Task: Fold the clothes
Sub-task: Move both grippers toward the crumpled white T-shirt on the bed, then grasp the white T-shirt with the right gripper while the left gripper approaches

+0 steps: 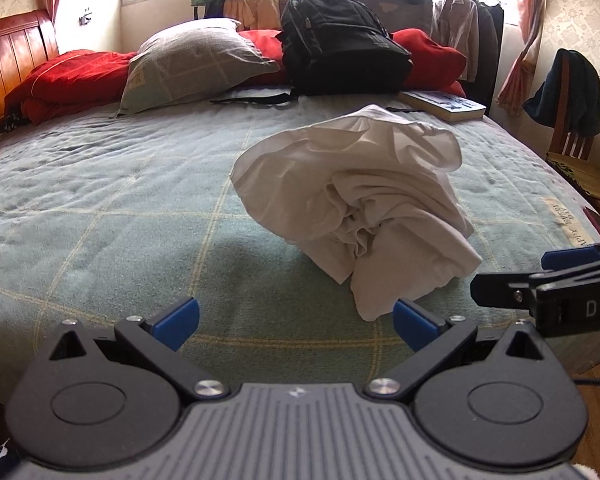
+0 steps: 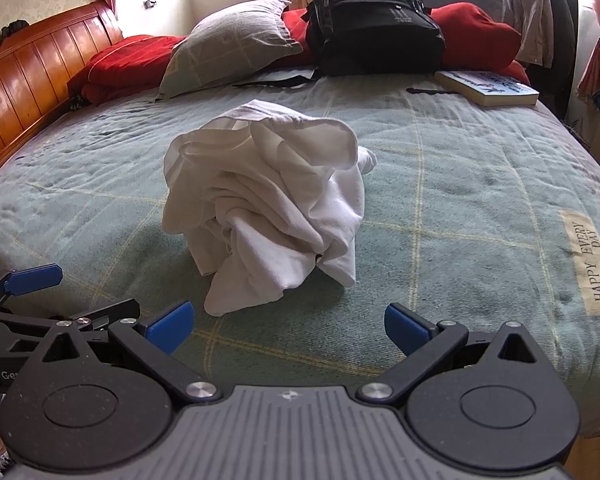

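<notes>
While a black backpack [image 2: 376, 24], pillow [image 2: 228, 44] and book [image 2: 488, 88] sit well behind, nothing blocks the crumpled white garment [image 2: 268, 208] mid-bed [image 2: 460, 184]; left hand-held gripper [image 1: 296, 322] and right hand-held gripper [image 2: 288, 326] both gape empty.

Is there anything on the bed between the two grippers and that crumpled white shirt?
Nothing visible. Only bare green blanket lies between the open left gripper, the open right gripper and the white shirt. Backpack, pillow and book sit beyond it.
</notes>
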`<action>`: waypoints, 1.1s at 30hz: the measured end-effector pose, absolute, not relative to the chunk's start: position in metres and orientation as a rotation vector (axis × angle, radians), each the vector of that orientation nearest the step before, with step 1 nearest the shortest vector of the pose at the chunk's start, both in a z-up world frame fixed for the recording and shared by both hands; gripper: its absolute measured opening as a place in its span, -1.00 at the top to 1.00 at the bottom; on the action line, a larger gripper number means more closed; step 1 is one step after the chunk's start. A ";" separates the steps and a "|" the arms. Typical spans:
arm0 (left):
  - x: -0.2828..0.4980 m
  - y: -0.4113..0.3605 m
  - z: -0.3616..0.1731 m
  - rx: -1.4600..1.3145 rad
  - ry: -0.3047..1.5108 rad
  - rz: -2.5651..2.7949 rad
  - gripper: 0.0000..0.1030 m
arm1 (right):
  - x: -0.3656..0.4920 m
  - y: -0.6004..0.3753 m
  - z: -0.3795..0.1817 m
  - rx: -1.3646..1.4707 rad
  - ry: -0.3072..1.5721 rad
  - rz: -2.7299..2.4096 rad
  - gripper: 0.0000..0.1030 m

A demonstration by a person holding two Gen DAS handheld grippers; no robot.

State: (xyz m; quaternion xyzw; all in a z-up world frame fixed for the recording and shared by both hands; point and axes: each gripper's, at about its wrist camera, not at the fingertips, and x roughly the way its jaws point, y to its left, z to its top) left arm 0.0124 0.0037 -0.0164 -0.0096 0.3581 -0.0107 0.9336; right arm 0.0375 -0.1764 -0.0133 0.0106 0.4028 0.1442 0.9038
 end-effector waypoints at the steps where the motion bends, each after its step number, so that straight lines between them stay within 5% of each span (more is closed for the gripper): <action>1: 0.013 0.004 -0.018 -0.020 0.736 -0.021 -0.98 | 0.039 -0.176 -0.015 0.023 0.837 0.300 -1.00; 33: 0.070 0.014 -0.021 -0.008 0.818 -0.072 -0.98 | 0.095 -0.191 -0.030 0.007 0.934 0.282 -1.00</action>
